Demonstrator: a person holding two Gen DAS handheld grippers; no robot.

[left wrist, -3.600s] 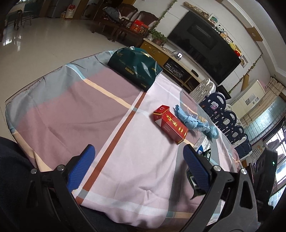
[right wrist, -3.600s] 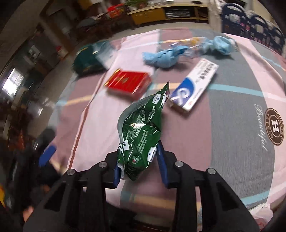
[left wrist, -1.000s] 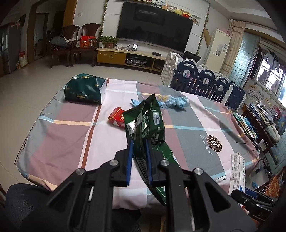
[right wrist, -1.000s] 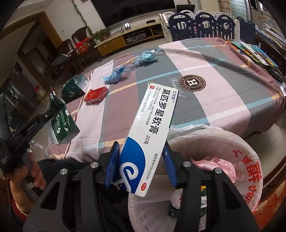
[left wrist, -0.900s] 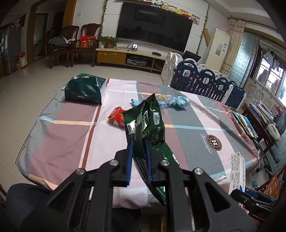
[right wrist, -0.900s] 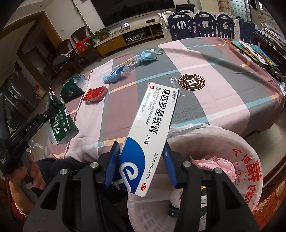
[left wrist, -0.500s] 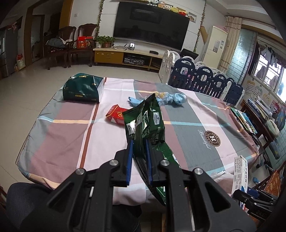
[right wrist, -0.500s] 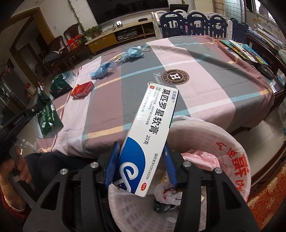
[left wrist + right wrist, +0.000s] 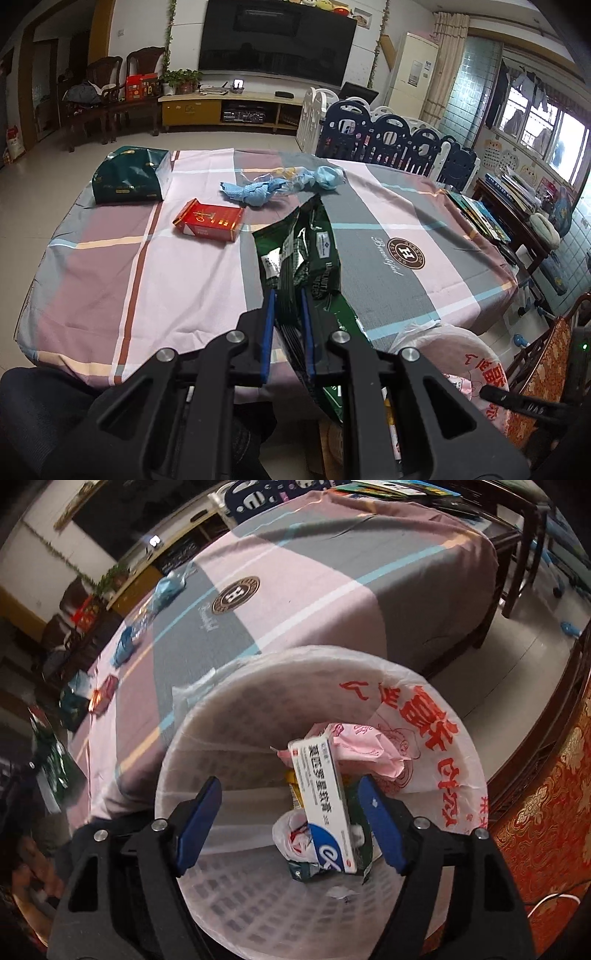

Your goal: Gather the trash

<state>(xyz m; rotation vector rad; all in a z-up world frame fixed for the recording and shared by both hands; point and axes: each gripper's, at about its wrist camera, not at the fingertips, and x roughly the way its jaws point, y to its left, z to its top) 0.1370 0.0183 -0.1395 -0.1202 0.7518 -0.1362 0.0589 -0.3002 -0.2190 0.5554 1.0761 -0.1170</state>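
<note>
We've got the left gripper [image 9: 287, 328] clamped on a green snack wrapper [image 9: 301, 258]. Its blue pads pinch the crumpled foil at center frame, long axis running up-frame and away from us, top edge leaning a bit right, lower end hanging down-right past the fingers.

Right gripper [image 9: 291, 819] sits over the trash bin [image 9: 436, 738], jaws just been opening, now spread wide w/ nothing pressed between the pads. The white-and-blue medicine box [image 9: 323, 801] lies in the bin between the fingers but clear of both, long axis roughly up-down in frame, blue end toward the bottom, white end tilted upper left. It rests on a pink bag [image 9: 369, 753] and other scraps; whether it has settled we can't tell.

On the checked tablecloth [image 9: 129, 277] in the left view: red box [image 9: 208, 220] at mid-left, long axis tilted down-right; blue rag [image 9: 258, 190] just above it, stretched left-right; dark green pouch [image 9: 129, 177] at upper left. The bin's rim shows lower right, beside the table edge.
</note>
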